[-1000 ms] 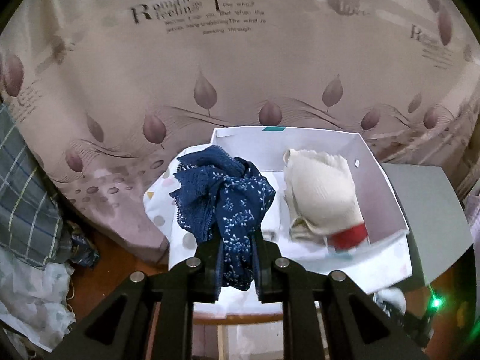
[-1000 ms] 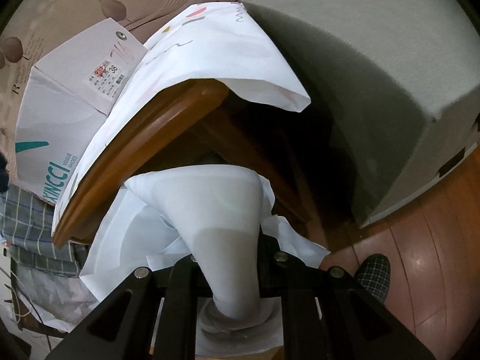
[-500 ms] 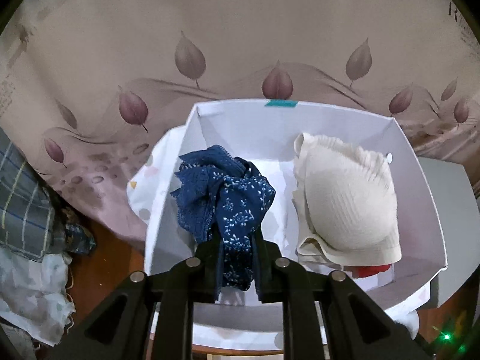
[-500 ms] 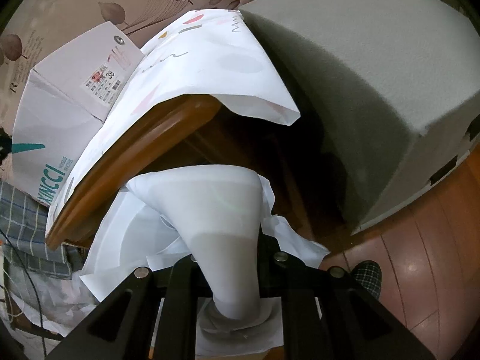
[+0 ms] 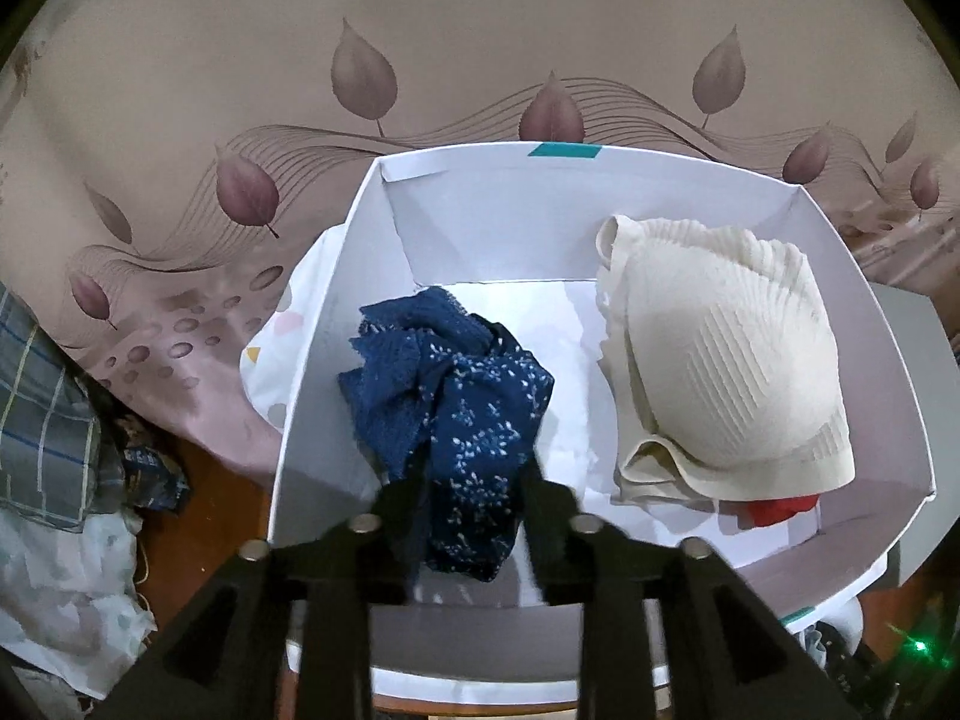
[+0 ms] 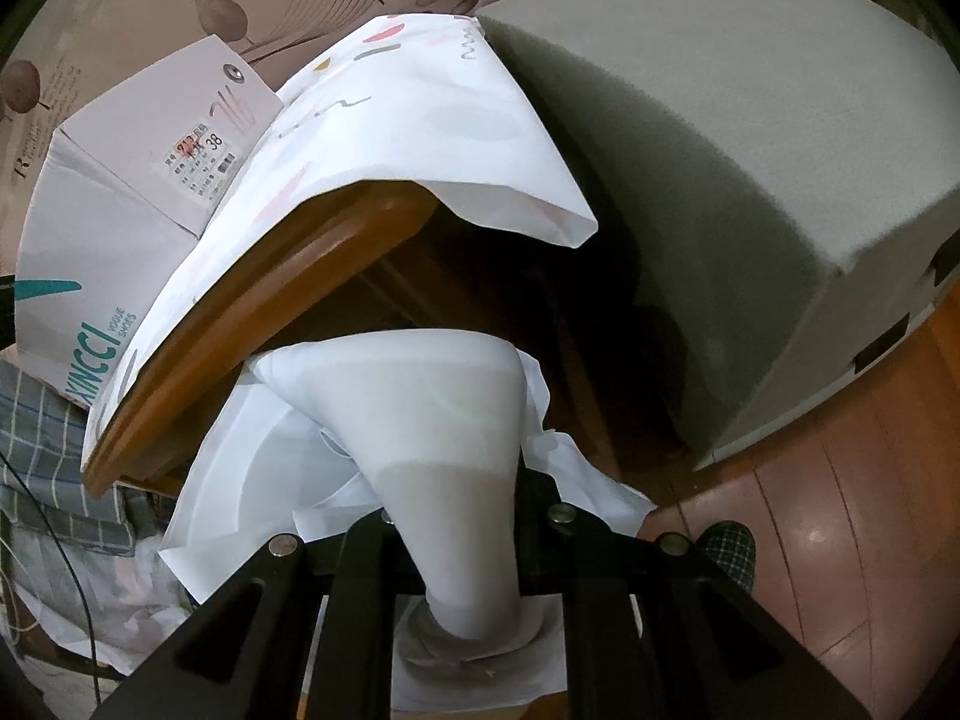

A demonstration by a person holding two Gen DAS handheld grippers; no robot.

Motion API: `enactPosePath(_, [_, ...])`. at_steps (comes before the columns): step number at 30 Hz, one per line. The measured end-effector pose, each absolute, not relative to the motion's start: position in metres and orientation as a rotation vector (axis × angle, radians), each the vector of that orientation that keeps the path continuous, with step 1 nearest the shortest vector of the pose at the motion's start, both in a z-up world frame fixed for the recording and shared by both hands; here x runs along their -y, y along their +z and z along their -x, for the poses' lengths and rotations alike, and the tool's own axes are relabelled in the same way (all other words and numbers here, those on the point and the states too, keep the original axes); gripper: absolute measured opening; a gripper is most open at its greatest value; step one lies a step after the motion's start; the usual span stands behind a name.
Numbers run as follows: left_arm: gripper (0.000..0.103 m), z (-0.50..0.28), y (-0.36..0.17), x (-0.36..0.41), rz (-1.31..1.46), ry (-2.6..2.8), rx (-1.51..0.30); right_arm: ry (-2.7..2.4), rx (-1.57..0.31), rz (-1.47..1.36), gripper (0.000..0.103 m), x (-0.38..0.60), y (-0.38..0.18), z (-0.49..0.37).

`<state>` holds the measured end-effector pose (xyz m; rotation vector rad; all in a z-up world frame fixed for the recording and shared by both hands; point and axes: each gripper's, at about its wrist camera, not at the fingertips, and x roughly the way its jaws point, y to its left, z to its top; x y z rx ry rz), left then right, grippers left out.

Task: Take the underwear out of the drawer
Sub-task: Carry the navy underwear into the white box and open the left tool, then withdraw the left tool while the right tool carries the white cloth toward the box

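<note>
Left hand-held gripper (image 5: 471,480) has just been spreading its jaws, with the blue underwear (image 5: 456,414) loose between them, straight ahead inside the white box (image 5: 660,222), its length running away from the fingers.

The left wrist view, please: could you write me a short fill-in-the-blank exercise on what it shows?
1. The blue garment lies inside a white ____.
2. The cream garment lies to the ____ of the blue one in this view.
3. Under the cream garment's near edge peeks something ____.
4. The left gripper has its fingers on either side of the ____ garment.

Missing words: box; right; red; blue
</note>
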<state>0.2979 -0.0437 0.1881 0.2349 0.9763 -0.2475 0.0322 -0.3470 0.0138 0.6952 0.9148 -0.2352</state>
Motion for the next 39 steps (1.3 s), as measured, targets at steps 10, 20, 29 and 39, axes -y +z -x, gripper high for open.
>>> enactPosePath(10, [0.065,-0.276,0.210,0.033,-0.204,-0.312,-0.909,-0.239,-0.920,-0.666,0.012,0.342,0.014,-0.035])
enactPosePath(20, [0.065,-0.219,0.243,0.009,-0.198,-0.357,-0.790,-0.236,-0.925,-0.634,0.012,0.336,0.014,-0.036])
enactPosePath(29, [0.066,-0.176,0.240,-0.032,-0.104,-0.279,-0.718,-0.236,-0.919,-0.604,0.012,0.331,0.016,-0.036])
enactPosePath(39, [0.066,-0.138,0.173,-0.060,-0.121,-0.079,-0.689,-0.219,-0.902,-0.578,0.012,0.327,0.018,-0.035])
